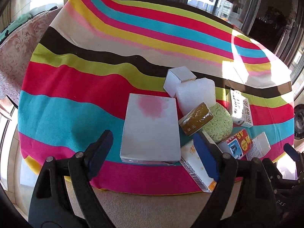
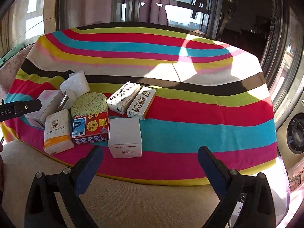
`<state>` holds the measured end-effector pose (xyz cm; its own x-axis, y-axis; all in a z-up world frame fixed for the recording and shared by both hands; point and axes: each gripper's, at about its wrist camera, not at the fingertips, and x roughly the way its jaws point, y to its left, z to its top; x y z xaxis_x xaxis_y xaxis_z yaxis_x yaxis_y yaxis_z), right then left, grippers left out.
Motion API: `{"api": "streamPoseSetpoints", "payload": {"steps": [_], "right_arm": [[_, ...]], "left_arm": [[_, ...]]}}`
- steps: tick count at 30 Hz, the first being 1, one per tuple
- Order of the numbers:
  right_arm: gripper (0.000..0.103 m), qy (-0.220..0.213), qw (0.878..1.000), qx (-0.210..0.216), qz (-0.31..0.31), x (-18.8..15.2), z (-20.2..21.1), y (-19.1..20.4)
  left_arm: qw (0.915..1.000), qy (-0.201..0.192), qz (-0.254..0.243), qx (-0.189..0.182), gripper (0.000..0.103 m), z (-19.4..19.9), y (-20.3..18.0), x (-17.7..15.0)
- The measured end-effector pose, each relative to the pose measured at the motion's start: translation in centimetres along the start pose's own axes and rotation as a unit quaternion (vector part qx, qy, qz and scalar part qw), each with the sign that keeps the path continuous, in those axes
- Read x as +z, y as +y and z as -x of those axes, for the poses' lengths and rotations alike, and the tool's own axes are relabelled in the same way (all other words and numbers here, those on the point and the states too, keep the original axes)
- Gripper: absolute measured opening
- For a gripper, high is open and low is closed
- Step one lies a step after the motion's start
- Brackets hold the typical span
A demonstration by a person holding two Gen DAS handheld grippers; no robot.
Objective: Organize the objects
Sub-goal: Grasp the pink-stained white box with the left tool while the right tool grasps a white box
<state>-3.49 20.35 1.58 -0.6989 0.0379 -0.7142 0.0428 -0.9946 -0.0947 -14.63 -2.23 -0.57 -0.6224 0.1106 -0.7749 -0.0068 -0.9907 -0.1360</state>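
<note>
- The tabletop wears a cloth of wavy stripes in red, teal, pink, yellow, green, black and cream; sun patches and shadows fall across its far side
- Tall windows and dark frames stand behind it, and a beige cushion edge lies just below the cloth's near rim
- The left tool is wide open and grips nothing; the grey box with a pink blot lies flat between its fingers, with no contact that I can make out
- The right tool is also wide open and empty, hovering over the cloth's near edge; the white box sits just beyond its left finger
- The objects cluster at the near side of the cloth: tissue pack, red box, green sponge, foam block and two dental boxes side by side
- Only the left view shows a brown bar leaning on the sponge, and a small white carton against the foam
- Only the right view shows the two dental boxes fully, the print on the tissue pack, and the left tool's black arm reaching in at the left edge
</note>
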Motion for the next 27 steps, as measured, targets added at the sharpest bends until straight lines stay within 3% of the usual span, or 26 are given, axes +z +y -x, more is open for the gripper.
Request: {"api": "streamPoseSetpoints", "payload": {"steps": [6, 7, 9, 12, 14, 15, 22, 27], "right_arm": [[0.101, 0.016, 1.0, 0.002, 0.007, 0.6, -1.8, 0.3], [0.101, 0.019, 1.0, 0.004, 0.007, 0.7, -2.1, 0.3], [0.1, 0.022, 1.0, 0.006, 0.009, 0.8, -2.6, 0.3], [0.078, 0.028, 0.999, 0.004, 0.019, 0.8, -3.2, 0.8], [0.05, 0.037, 0.999, 0.008, 0.024, 0.7, -3.7, 0.9], [0.042, 0.042, 0.999, 0.012, 0.024, 0.6, -3.9, 0.9], [0.042, 0.031, 0.999, 0.039, 0.001, -0.3, -2.5, -0.2], [0.042, 0.005, 0.999, 0.032, -0.004, -1.3, 0.5, -0.9]], "left_arm": [[0.9986, 0.042, 0.001, 0.033, 0.086, -2.9, 0.0, 0.1], [0.9986, 0.043, 0.0, 0.03, 0.076, -3.0, 0.0, -0.1], [0.9988, 0.039, 0.0, 0.03, 0.072, -2.9, 0.0, -0.4], [0.9993, 0.029, 0.011, 0.023, 0.072, -2.5, 0.5, -0.8], [0.9993, 0.017, 0.027, 0.019, 0.072, -2.0, 1.1, -1.1], [0.9992, 0.009, 0.035, 0.018, 0.072, -1.6, 1.4, -1.3], [0.9956, -0.053, 0.077, 0.011, 0.072, 2.6, 2.6, -2.7], [0.9904, -0.079, 0.113, -0.008, 0.072, 6.2, 3.3, -5.1]]}}
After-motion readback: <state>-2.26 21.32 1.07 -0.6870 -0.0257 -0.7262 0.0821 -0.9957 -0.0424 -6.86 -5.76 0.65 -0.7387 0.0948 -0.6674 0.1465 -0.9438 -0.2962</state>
